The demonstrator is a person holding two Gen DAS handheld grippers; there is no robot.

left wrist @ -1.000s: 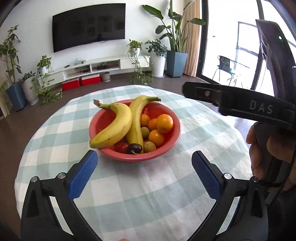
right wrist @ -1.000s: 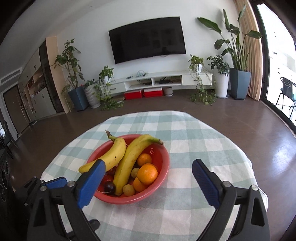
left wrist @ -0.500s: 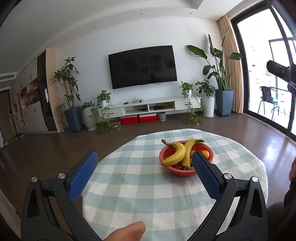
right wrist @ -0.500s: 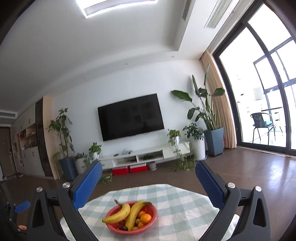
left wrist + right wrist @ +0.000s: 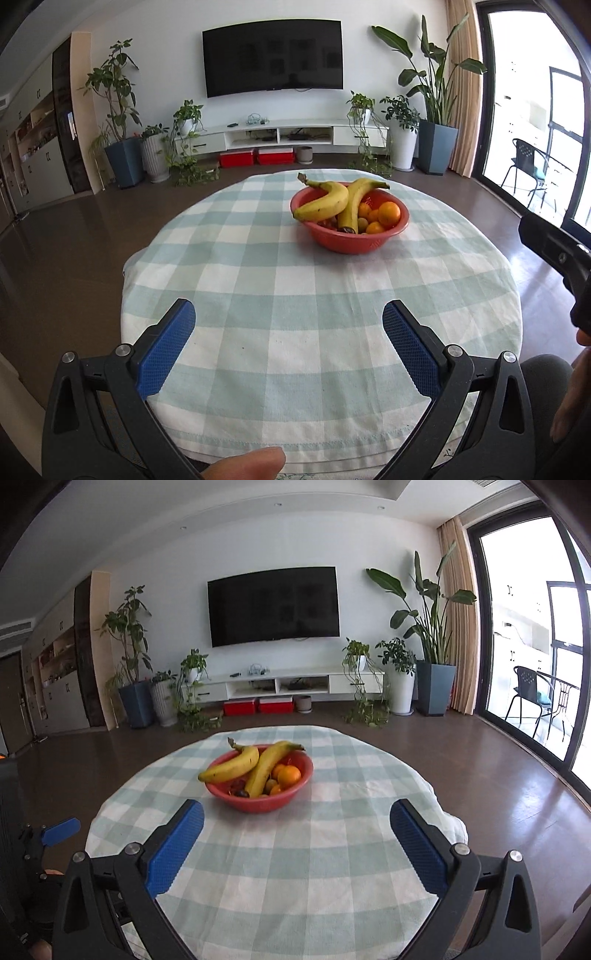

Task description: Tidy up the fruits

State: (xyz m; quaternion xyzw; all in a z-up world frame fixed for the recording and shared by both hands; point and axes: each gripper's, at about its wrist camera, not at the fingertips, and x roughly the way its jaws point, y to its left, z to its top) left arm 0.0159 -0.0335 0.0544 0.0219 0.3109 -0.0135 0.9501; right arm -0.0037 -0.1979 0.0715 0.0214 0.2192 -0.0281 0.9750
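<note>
A red bowl (image 5: 351, 242) (image 5: 258, 803) stands on the round checked tablecloth (image 5: 258, 288) (image 5: 332, 849), past its middle. Two bananas (image 5: 325, 205) (image 5: 236, 762) lie across the bowl's top. Oranges (image 5: 388, 214) (image 5: 289, 775) and small darker fruits fill the rest. My left gripper (image 5: 288, 345) is open over the near part of the table, well short of the bowl. My right gripper (image 5: 297, 843) is open too, nothing between its fingers, the bowl ahead and slightly left. Part of the right gripper's body shows at the left wrist view's right edge.
A thumb (image 5: 243, 463) shows at the bottom of the left wrist view. Beyond the table lie dark floor, a white TV bench (image 5: 284, 686), potted plants (image 5: 432, 657) and a glass door (image 5: 532, 657) on the right.
Both grippers pulled back from close over the bowl, swung upward, and now point down at the table again from farther away. Both stayed open and empty.
</note>
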